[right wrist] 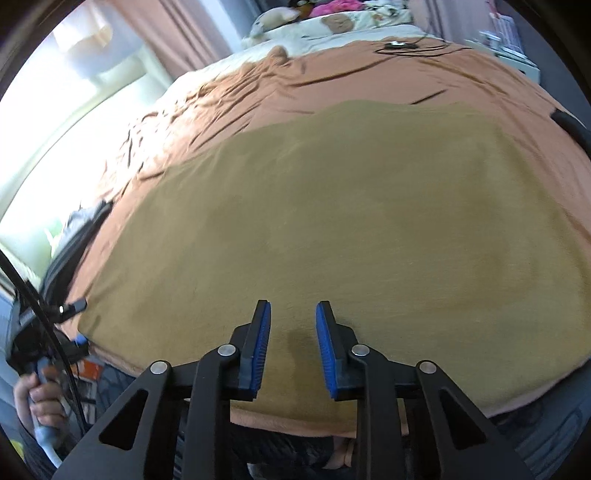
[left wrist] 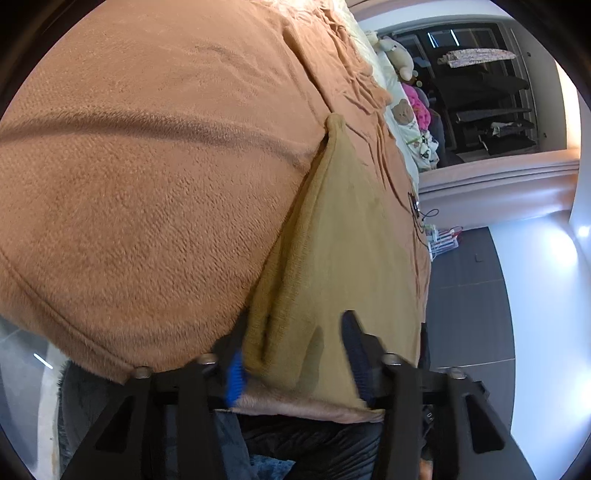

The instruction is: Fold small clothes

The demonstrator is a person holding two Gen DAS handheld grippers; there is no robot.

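Right wrist shows the right hand-held gripper (right wrist: 293,317) parted above the mustard cloth (right wrist: 332,221), lying crosswise on the bed

ahead of the right claw (right wrist: 293,334) the olive cloth (right wrist: 332,221) lies flat and low on the orange blanket (right wrist: 332,77), open room above it. far ahead, a black cable (right wrist: 402,47) and pillows (right wrist: 332,22) block. left of it, the left gripper (right wrist: 70,310) crowds the bed edge.
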